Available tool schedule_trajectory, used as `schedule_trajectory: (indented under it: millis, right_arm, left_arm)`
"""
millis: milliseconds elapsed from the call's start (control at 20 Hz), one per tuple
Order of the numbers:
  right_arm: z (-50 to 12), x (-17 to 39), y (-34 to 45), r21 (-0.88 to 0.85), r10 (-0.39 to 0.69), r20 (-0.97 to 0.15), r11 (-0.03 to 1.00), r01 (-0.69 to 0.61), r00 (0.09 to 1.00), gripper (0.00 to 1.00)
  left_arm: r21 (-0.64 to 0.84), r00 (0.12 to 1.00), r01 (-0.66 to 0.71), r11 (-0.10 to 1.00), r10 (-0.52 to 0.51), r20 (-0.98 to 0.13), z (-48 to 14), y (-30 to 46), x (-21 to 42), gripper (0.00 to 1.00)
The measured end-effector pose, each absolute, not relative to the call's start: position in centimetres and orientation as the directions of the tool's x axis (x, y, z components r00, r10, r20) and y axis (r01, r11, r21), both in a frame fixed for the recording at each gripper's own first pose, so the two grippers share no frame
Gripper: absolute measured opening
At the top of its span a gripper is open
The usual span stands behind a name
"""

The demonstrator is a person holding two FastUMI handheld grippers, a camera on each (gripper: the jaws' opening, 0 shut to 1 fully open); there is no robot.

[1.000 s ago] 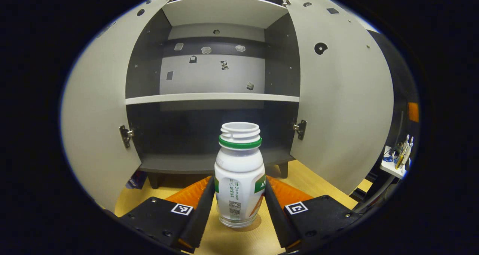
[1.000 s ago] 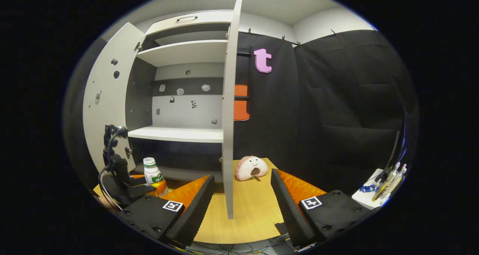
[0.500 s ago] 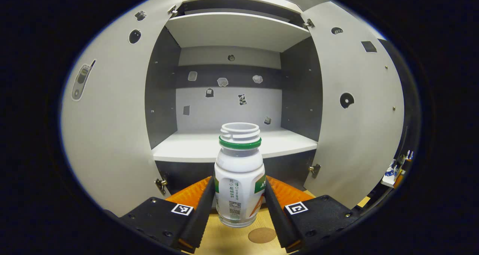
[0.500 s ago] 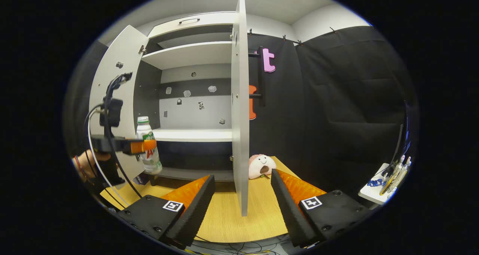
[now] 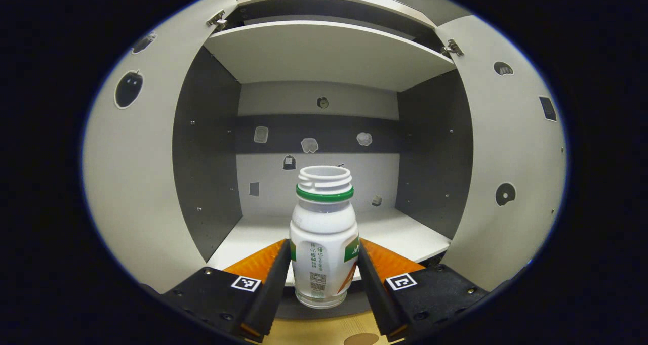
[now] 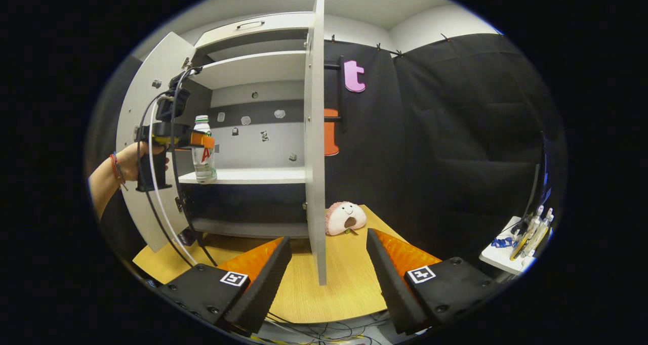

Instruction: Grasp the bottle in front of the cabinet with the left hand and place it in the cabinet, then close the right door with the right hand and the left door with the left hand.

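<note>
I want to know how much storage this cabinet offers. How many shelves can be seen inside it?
2. A middle shelf, level with the held bottle, and an upper shelf above it. Below them is the cabinet's bottom board. More may be hidden behind the open door.

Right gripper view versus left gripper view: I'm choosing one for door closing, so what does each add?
The right gripper view adds the pink plush toy on the wooden table, the right door's edge, and the hand holding the left gripper. The left gripper view adds both fingers pressing the white green-collared bottle, and both doors' inner faces. Both show the bottle, the middle shelf and the stickered back wall.
</note>
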State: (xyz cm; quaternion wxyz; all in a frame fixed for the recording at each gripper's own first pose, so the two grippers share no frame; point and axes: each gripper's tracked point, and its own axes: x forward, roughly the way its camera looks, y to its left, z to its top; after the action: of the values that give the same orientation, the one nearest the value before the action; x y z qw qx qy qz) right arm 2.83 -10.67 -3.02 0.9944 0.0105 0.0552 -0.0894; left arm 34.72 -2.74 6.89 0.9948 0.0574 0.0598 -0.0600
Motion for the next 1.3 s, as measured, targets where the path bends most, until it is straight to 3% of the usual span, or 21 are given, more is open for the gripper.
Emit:
schedule_trajectory:
  millis: [400, 850, 1000, 1300]
  right_arm:
    - [-3.2, 2.6, -13.7, 0.004, -0.251, -0.120, 0.967, 0.254, 0.960, 0.98]
    - [-3.2, 3.7, -14.7, 0.003, -0.274, -0.124, 0.961, 0.277, 0.954, 0.98]
    - [-3.4, 4.0, -14.6, 0.004, -0.266, -0.128, 0.963, 0.269, 0.955, 0.98]
    - [-3.2, 3.9, -14.5, 0.004, -0.263, -0.123, 0.964, 0.265, 0.957, 0.98]
  left_arm:
    - [0.103, 0.986, 0.094, 0.990, -0.078, -0.150, 6.8, -2.6, 40.6, 0.76]
    - [0.091, 0.983, 0.064, 0.994, -0.047, -0.178, 5.9, -2.0, 42.6, 0.78]
    - [0.093, 0.982, 0.072, 0.993, -0.055, -0.179, 6.1, -2.3, 42.3, 0.93]
    - [0.055, 0.984, 0.064, 0.996, -0.054, -0.172, 6.5, -1.8, 40.2, 0.94]
